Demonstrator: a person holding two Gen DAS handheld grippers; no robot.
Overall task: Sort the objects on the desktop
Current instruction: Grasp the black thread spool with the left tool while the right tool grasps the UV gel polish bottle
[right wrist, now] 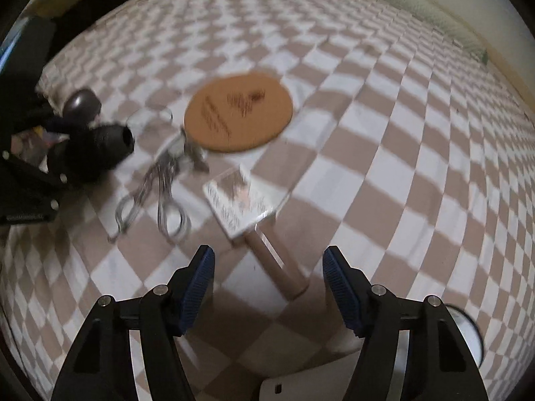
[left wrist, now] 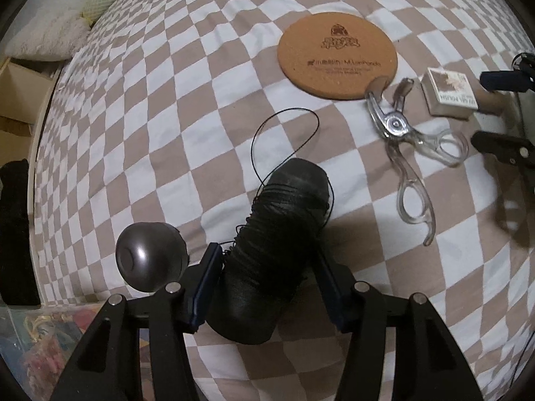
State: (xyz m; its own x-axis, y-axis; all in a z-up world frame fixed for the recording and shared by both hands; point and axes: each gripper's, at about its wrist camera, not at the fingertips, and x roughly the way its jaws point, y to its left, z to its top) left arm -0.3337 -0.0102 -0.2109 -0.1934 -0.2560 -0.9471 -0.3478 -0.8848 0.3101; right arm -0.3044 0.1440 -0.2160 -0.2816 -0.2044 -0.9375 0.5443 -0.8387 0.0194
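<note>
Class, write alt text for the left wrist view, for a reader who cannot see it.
The left gripper clamps a black thread spool on a checked cloth. Beyond lie a cork mat, clear-handled scissors and a small box.

A bed covered in a brown-and-white checked sheet (left wrist: 167,107) fills most of the room. A fluffy white pillow (left wrist: 46,40) lies at its far corner against a pale wall (right wrist: 468,3), with cardboard boxes (left wrist: 20,100) just beside the bed's edge. Dark clothing (right wrist: 93,3) is heaped beyond the other side.
</note>
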